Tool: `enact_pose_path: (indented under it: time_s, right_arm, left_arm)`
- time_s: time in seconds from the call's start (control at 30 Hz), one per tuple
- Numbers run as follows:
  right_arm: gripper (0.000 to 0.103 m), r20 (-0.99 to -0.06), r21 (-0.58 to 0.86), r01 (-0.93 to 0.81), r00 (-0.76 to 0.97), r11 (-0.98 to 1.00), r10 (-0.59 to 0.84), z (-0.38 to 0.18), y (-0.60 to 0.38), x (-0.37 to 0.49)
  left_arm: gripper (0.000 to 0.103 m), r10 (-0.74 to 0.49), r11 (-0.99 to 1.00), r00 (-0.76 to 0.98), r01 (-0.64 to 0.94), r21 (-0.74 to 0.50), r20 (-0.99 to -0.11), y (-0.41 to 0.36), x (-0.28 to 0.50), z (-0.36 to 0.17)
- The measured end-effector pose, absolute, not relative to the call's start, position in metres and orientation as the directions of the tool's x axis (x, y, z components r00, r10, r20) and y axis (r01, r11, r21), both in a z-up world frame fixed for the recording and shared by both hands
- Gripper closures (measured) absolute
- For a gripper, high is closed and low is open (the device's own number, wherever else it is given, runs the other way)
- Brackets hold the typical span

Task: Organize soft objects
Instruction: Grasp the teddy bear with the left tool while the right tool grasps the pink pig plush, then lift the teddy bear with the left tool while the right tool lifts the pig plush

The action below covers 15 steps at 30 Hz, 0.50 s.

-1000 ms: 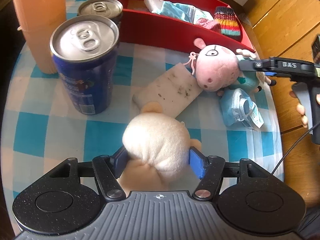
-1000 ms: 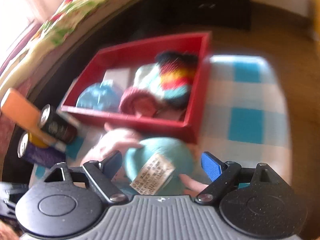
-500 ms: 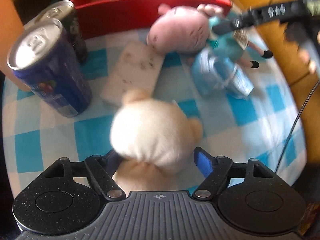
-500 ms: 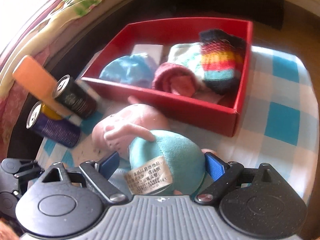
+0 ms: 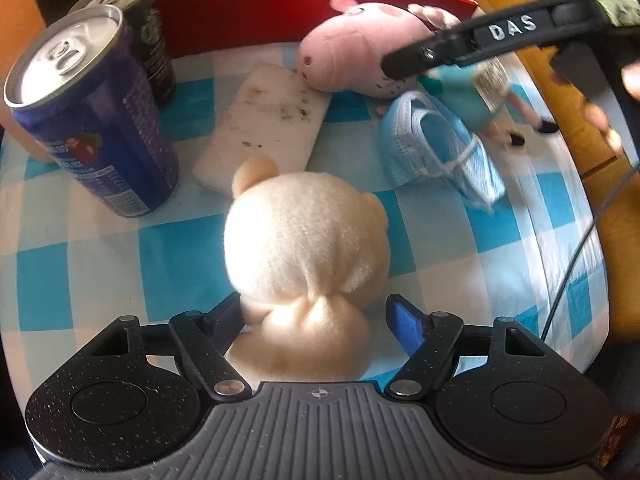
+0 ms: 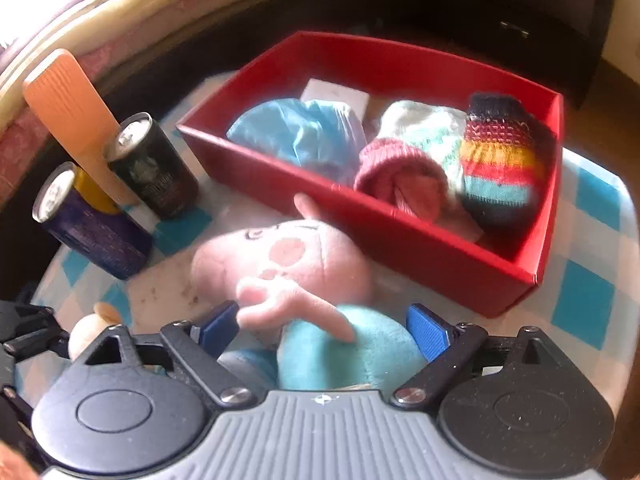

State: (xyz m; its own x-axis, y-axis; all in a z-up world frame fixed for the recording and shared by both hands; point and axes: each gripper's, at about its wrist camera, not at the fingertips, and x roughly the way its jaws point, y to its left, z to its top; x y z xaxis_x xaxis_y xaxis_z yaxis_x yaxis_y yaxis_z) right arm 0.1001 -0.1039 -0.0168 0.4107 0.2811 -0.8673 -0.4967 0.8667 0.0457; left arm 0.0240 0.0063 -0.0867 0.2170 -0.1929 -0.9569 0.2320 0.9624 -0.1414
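My left gripper (image 5: 316,314) stands open around a cream plush bear (image 5: 306,236) on the blue-checked cloth; its right pad (image 5: 404,322) is clear of the plush. My right gripper (image 6: 326,328) straddles the teal body of a pink pig plush (image 6: 288,264), also seen in the left wrist view (image 5: 356,60); its right pad (image 6: 428,332) stands slightly off the body. A red box (image 6: 460,256) behind the pig holds a blue cloth (image 6: 300,136), a pink knit roll (image 6: 404,176) and a striped sock (image 6: 500,168).
A blue can (image 5: 92,120) and a dark can (image 5: 148,36) stand at the left beside an orange upright object (image 6: 76,120). A dirty white sponge (image 5: 264,124) and a blue face mask (image 5: 436,152) lie between the plushes. The table edge runs on the right.
My left gripper has opened; the bear now sits loose between its fingers. My right gripper has moved in over the pig's body and tilted, with the pig's head now in front.
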Motion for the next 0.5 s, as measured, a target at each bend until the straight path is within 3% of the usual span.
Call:
enact_pose_path:
  time_s: [0.03, 0.17, 0.5]
  right_arm:
    - [0.037, -0.873, 0.057, -0.478, 0.401, 0.876, 0.276, -0.016, -0.105, 0.099]
    - [0.061, -0.885, 0.123, -0.405, 0.368, 0.906, 0.284, -0.013, -0.115, 0.09]
    - [0.051, -0.911, 0.095, -0.369, 0.342, 0.925, 0.23, -0.036, -0.101, 0.083]
  left_arm:
    - [0.03, -0.191, 0.965, 0.218, 0.221, -0.142, -0.957, 0.006, 0.025, -0.086]
    - [0.041, -0.193, 0.972, 0.222, 0.177, -0.155, -0.956, 0.014, 0.03, -0.082]
    - [0.045, -0.2, 0.977, 0.227, 0.12, -0.176, -0.953, 0.013, 0.031, -0.08]
